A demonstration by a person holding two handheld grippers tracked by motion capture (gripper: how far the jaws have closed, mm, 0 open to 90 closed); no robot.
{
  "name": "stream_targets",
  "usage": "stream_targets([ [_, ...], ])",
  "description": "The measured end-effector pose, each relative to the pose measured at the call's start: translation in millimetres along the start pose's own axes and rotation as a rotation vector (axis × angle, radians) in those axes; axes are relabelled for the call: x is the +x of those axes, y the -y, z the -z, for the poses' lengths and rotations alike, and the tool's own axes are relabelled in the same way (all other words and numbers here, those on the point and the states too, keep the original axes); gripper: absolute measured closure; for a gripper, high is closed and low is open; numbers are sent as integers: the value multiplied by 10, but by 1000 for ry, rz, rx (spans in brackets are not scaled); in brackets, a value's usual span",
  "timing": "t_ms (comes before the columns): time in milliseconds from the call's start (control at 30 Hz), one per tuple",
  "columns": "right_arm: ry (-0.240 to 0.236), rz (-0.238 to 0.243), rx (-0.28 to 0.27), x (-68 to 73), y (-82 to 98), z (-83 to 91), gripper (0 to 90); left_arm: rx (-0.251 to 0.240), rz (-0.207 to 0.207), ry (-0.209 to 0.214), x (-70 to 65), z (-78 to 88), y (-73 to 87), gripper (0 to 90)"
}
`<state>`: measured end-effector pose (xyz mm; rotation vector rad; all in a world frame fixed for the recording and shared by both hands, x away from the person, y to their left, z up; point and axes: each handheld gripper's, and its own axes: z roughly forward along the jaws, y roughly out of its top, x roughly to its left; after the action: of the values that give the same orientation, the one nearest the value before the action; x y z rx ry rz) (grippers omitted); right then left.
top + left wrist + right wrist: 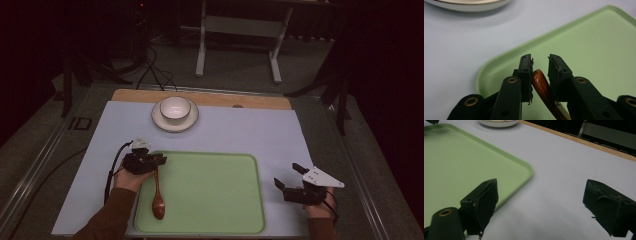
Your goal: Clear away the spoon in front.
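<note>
L gripper [540, 65] at tray's [220, 200] near-left corner, jaws narrow w/ wooden spoon [543, 87] handle between them; one pad looks pressed on handle, other side hard to tell, prob gripped. Spoon lies on green tray along left edge, bowl end toward person. R gripper [289, 176] on table right of tray, jaws wide, nothing between. White bowl [175, 108] on plate [159, 120] beyond tray.

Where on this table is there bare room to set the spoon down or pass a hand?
Most of the green tray is bare, right of the wooden spoon the left hand-held gripper holds. The mat between tray and bowl on its plate is free too. The tray's left edge is crowded.
</note>
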<state>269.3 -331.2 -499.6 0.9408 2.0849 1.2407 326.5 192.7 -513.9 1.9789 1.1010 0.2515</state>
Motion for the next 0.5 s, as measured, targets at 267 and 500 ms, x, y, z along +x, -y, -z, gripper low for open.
stream_targets([
  [267, -1, 0, 3, 3, 0, -1, 127, 7, -13, 9, -14, -5, 45, 703],
  [500, -1, 6, 5, 0, 3, -5, 127, 39, -36, -8, -31, -76, 59, 668],
])
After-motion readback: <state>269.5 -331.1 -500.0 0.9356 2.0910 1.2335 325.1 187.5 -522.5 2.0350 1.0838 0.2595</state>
